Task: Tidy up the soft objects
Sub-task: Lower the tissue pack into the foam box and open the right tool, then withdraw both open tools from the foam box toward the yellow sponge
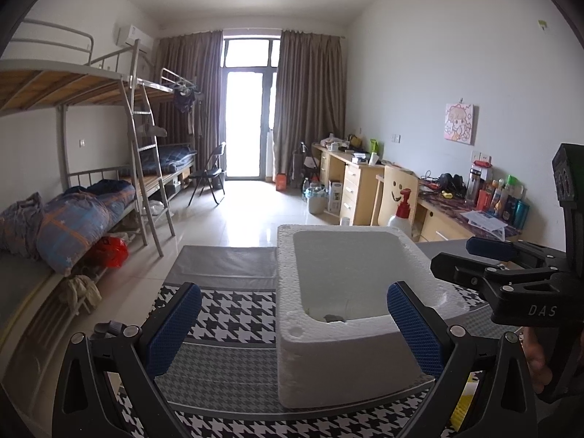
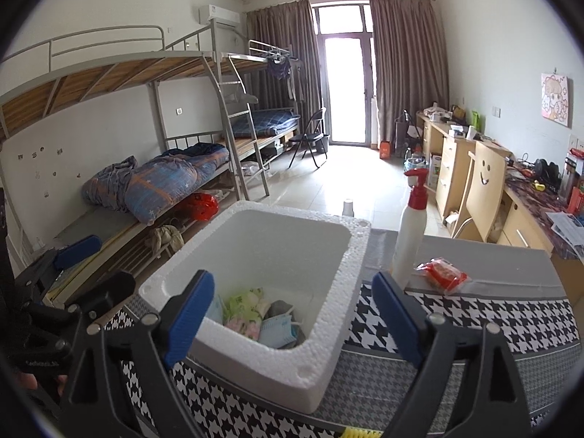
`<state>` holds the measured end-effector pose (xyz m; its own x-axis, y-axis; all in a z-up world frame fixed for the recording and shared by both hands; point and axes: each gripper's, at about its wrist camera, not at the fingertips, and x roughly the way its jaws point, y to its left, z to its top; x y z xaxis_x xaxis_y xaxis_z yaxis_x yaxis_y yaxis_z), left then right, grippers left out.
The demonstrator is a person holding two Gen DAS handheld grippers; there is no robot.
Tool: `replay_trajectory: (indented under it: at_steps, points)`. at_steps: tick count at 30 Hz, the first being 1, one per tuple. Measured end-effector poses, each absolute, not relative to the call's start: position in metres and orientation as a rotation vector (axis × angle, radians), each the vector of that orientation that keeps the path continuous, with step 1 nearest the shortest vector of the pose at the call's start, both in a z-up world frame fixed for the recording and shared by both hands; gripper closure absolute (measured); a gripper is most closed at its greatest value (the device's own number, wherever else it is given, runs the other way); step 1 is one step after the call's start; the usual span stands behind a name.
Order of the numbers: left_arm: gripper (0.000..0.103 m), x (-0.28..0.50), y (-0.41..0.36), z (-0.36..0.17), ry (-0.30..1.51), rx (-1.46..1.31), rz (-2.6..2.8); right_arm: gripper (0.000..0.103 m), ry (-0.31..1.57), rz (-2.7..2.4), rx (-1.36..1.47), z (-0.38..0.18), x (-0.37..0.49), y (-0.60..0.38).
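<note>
My right claw (image 2: 294, 314) spread wide and empty above foam box (image 2: 328, 343) of masks (image 2: 275, 330), left claw (image 1: 294, 323) open too, houndstooth tabletop (image 2: 474, 314).

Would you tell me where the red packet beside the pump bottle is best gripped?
Probably across the red packet's narrow width at mid-body, coming from above: it lies flat on the table, long axis diagonal, with the pump bottle close on its left.
</note>
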<state>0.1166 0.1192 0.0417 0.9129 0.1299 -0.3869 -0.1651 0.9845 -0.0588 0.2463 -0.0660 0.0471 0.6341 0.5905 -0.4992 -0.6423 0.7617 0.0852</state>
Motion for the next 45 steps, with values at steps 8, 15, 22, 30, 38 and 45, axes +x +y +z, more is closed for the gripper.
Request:
replay_trajectory:
  at_steps: [8,15,22,30,38,45]
  points:
    - [0.001,0.112,0.106,0.044,0.393,-0.095,0.128,0.012,0.505,0.693,-0.095,0.052,0.235,-0.085]
    - [0.001,0.107,0.095,0.048,0.379,-0.099,0.106,0.012,0.478,0.681,-0.091,0.054,0.226,-0.101]
    - [0.001,0.105,0.088,0.052,0.372,-0.096,0.090,0.012,0.461,0.665,-0.073,0.055,0.219,-0.112]
    - [0.001,0.104,0.075,0.051,0.363,-0.087,0.073,0.012,0.444,0.649,-0.070,0.055,0.212,-0.122]
    - [0.001,0.101,0.065,0.051,0.363,-0.084,0.048,0.012,0.433,0.631,-0.066,0.052,0.205,-0.135]
    - [0.001,0.102,0.058,0.050,0.361,-0.079,0.036,0.012,0.421,0.612,-0.058,0.050,0.199,-0.147]
